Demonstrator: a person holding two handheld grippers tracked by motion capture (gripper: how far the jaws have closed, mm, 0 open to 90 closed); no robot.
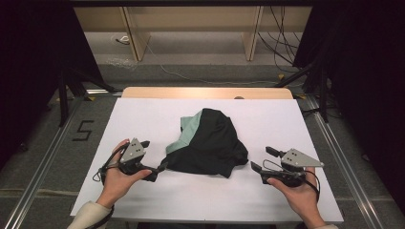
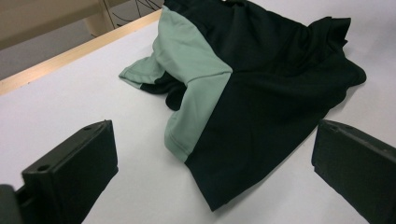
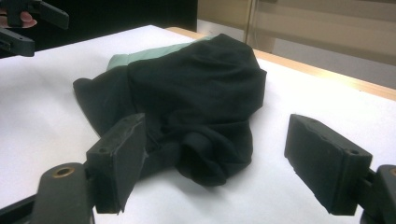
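A crumpled black garment (image 1: pixel 215 143) with a pale green panel (image 1: pixel 187 133) lies in the middle of the white table (image 1: pixel 143 200). My left gripper (image 1: pixel 154 155) rests just left of its near corner, jaws wide open with nothing between the pads. In the left gripper view the garment (image 2: pixel 261 93) spreads ahead of the left gripper (image 2: pixel 215 140), its hem lying between the jaws. My right gripper (image 1: pixel 261 158) sits a short way right of the cloth, open and apart from it. The right gripper view has the garment (image 3: pixel 196 93) piled ahead of the right gripper (image 3: pixel 215 144).
A wooden strip (image 1: pixel 205 92) runs along the table's far edge. Metal rails (image 1: pixel 43 162) flank both sides, and a "5" (image 1: pixel 82 130) is marked on the floor at left. Cables (image 1: pixel 282 43) and wooden furniture legs (image 1: pixel 133 38) stand beyond the table. Bare white surface surrounds the cloth.
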